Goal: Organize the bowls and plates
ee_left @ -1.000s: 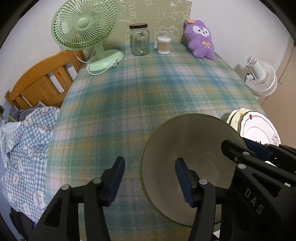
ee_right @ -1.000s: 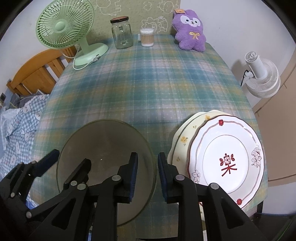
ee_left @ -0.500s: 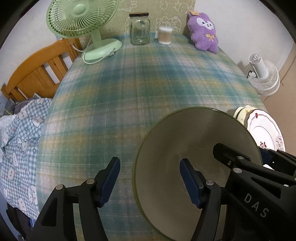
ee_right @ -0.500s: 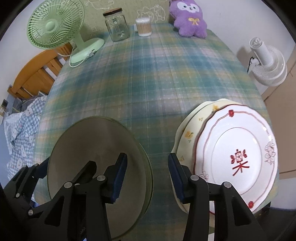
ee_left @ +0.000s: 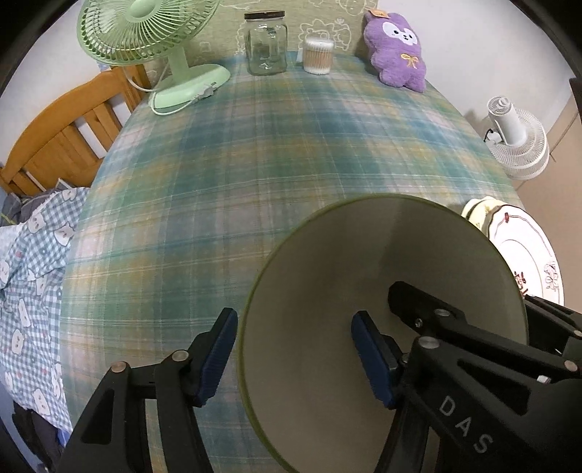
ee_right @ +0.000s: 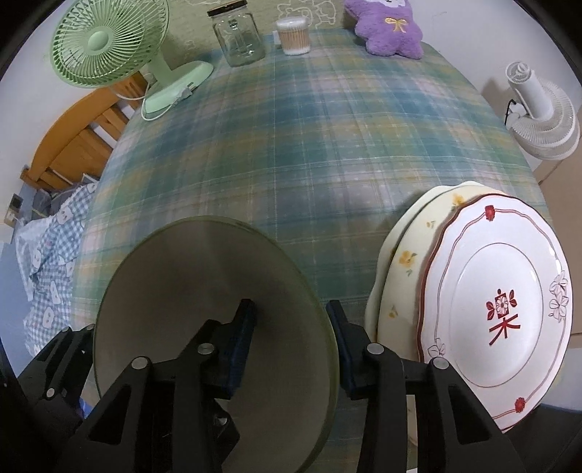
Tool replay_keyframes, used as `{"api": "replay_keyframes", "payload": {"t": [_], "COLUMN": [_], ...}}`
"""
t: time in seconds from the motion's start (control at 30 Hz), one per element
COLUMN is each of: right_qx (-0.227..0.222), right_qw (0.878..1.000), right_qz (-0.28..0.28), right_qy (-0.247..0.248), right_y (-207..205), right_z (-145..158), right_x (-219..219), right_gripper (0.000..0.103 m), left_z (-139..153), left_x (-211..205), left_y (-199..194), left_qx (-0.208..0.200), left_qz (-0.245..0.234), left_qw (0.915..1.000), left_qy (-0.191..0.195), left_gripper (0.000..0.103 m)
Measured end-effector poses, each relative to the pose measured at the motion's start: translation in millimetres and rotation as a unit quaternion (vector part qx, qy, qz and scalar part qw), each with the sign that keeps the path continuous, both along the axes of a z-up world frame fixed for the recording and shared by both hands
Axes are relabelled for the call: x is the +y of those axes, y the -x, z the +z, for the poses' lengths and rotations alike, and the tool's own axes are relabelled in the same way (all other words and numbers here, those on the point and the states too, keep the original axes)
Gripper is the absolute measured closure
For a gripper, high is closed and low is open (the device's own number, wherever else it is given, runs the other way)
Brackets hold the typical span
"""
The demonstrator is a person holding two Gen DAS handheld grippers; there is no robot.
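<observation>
A large olive-green bowl (ee_left: 363,269) sits at the near edge of the plaid table; it also shows in the right wrist view (ee_right: 189,276). My left gripper (ee_left: 294,354) is open with its jaws straddling the bowl's left rim. My right gripper (ee_right: 291,340) is open, its jaws straddling the bowl's right rim. To the right lies a stack of two plates, a white plate with red trim (ee_right: 509,302) on a cream floral plate (ee_right: 407,254); the stack also shows in the left wrist view (ee_left: 523,240).
At the table's far end stand a green desk fan (ee_left: 145,32), a glass jar (ee_left: 265,43), a cotton-swab tub (ee_left: 319,56) and a purple plush toy (ee_left: 398,51). A wooden bed frame (ee_left: 62,138) is on the left, a white floor fan (ee_left: 516,142) on the right.
My right gripper has opened from nearly shut and now straddles the bowl's right rim. Both grippers have shifted slightly nearer the bowl, with the left one staying open.
</observation>
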State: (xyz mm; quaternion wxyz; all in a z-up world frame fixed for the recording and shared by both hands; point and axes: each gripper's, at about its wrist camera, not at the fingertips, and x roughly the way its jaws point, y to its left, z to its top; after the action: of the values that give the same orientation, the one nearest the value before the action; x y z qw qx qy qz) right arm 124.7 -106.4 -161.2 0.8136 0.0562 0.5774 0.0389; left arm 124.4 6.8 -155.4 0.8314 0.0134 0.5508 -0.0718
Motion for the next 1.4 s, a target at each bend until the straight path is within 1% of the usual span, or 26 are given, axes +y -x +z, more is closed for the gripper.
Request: {"api": "replay_keyframes", "payload": {"t": [0.07, 0.2, 0.5, 0.73, 0.9, 1.03, 1.07, 1.1, 1.13, 1.17, 1.2, 1.23, 1.27, 1.3, 1.37, 1.4], "right_qx": [0.000, 0.002, -0.001, -0.024, -0.043, -0.067, -0.074, -0.076, -0.078, -0.079, -0.085, -0.082, -0.069, -0.046, -0.042, -0.039], "right_qw": [1.000, 1.000, 1.000, 1.000, 0.999, 0.997, 0.997, 0.997, 0.997, 0.996, 0.995, 0.995, 0.997, 0.999, 0.998, 0.999], "right_qz": [0.002, 0.001, -0.003, -0.011, -0.025, -0.032, -0.031, -0.026, -0.027, -0.028, -0.029, -0.035, -0.033, -0.029, -0.037, -0.030], "right_qy": [0.003, 0.004, 0.005, 0.002, 0.004, 0.007, 0.010, -0.003, -0.006, 0.004, 0.032, 0.041, 0.033, 0.008, 0.013, 0.011], "right_y": [0.0, 0.7, 5.8, 14.1, 22.8, 28.2, 28.9, 28.8, 28.0, 27.3, 25.3, 21.5, 17.4, 13.0, 12.2, 9.0], "right_z": [0.7, 1.5, 10.0, 33.3, 54.4, 74.9, 80.7, 84.6, 85.5, 84.4, 79.0, 70.4, 64.5, 54.9, 49.9, 47.9], "right_x": [1.4, 1.2, 5.4, 12.1, 14.9, 12.5, 12.0, 9.6, 7.8, 9.2, 11.1, 7.8, 4.0, -2.5, -4.9, -6.0], "right_gripper": [0.060, 0.061, 0.061, 0.061, 0.061, 0.063, 0.063, 0.063, 0.064, 0.065, 0.065, 0.064, 0.067, 0.067, 0.067, 0.067], "left_z": [0.4, 0.9, 6.6, 27.7, 46.8, 65.3, 71.7, 76.5, 79.1, 74.6, 67.4, 58.2, 52.2, 48.4, 46.3, 44.6], "left_x": [-1.3, -2.7, 3.7, 10.3, 13.5, 11.5, 9.9, 8.7, 7.6, 8.0, 8.1, 6.2, 1.9, -2.2, -9.3, -9.5], "left_y": [-0.1, 0.7, 5.1, 13.0, 16.5, 19.7, 20.3, 21.6, 21.8, 19.3, 14.9, 11.2, 8.9, 8.6, 9.5, 8.9], "left_qx": [0.005, 0.004, 0.016, -0.005, -0.023, -0.047, -0.058, -0.070, -0.079, -0.073, -0.060, -0.052, -0.047, -0.043, -0.055, -0.058], "left_qz": [-0.008, -0.008, 0.012, 0.010, 0.000, -0.008, -0.009, -0.015, -0.018, -0.013, -0.007, 0.004, 0.003, 0.001, -0.010, -0.007], "left_qw": [0.9999, 0.9998, 0.9994, 0.9996, 0.9994, 0.9986, 0.9981, 0.9973, 0.9965, 0.9969, 0.9977, 0.9983, 0.9987, 0.9990, 0.9984, 0.9983], "left_qy": [0.013, 0.018, 0.029, 0.027, 0.025, 0.023, 0.016, 0.017, 0.022, 0.028, 0.031, 0.024, 0.020, 0.012, -0.006, -0.009], "left_gripper": [0.049, 0.049, 0.050, 0.051, 0.051, 0.052, 0.052, 0.059, 0.058, 0.058, 0.060, 0.062, 0.066, 0.067, 0.066, 0.064]}}
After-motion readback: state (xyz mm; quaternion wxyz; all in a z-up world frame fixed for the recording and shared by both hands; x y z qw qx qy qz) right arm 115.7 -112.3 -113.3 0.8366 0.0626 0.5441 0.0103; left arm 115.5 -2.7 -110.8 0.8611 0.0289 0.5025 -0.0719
